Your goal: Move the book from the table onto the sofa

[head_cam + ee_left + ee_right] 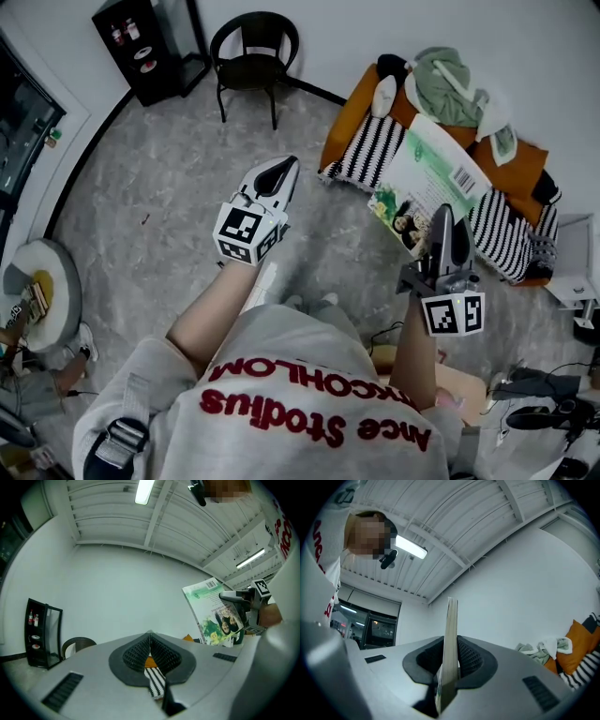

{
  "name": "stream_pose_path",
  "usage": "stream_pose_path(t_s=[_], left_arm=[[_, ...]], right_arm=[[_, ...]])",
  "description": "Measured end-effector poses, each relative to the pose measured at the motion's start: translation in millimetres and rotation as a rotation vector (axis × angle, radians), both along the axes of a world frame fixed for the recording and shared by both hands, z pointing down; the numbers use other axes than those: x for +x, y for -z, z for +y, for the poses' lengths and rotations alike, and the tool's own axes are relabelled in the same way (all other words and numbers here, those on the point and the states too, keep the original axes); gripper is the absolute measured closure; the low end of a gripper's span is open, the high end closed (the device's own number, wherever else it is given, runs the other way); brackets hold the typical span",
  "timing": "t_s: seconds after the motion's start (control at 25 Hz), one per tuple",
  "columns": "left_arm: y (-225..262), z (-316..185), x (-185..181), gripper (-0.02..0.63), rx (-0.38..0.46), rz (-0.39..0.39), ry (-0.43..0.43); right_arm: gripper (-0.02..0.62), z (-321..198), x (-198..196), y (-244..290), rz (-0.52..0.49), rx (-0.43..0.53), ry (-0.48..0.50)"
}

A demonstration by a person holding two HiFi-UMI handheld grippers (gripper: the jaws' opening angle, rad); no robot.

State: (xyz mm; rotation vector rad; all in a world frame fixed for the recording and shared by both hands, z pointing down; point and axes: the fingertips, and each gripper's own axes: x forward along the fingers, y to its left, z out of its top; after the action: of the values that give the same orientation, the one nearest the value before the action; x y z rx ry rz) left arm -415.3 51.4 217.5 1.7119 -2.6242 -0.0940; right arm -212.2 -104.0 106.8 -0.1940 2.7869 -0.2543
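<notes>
Sprawling beyond both pairs of fingers, the orange sofa (345, 117) carries striped cushions (373, 155) and a heap of green clothing (445, 80). The book (431, 178) is off the worktop, held in the air and gripped at its lower edge by the clenched fingers of the right gripper (447, 220). From the head view its green cover shows against the cushions. The left gripper (281, 169), well to the book's left, has its fingers pressed together on nothing.

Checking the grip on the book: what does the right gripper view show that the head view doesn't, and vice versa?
Right gripper view only: the book edge-on, clamped in the right gripper; a ceiling light. Head view only: the book's green cover, the shut left gripper, a black chair. Both: the book and the orange, striped sofa.
</notes>
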Motion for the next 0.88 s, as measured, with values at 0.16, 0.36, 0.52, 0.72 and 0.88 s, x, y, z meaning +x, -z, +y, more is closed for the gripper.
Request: stream_pose_path(t_s=[0.16,0.36,0.52,0.72,0.88], left_arm=[[-3,1,8,0.589,-0.005,-0.006,0.018],[6,-48,-37,0.589,-0.021,0.011,0.052],[2,-58,-49,0.589,-0.011,0.003,0.079],[-1,-66,-47,0.589,0.017,-0.021,0.104],[13,-159,-70,0.589,-0.008,-0.008,0.101]], right_arm=[[0.511,-4,1,-5,-0.007,-0.007,0.021],[0.511,-64,-53,7,0.000,-0.030,0.054],[0.511,-79,-66,4,-0.016,-0.014,0.080],[0.511,-90,-66,0,-0.039,0.012,0.102],[0.511,-186,-92,15,-0.036,-0.017,0.099]])
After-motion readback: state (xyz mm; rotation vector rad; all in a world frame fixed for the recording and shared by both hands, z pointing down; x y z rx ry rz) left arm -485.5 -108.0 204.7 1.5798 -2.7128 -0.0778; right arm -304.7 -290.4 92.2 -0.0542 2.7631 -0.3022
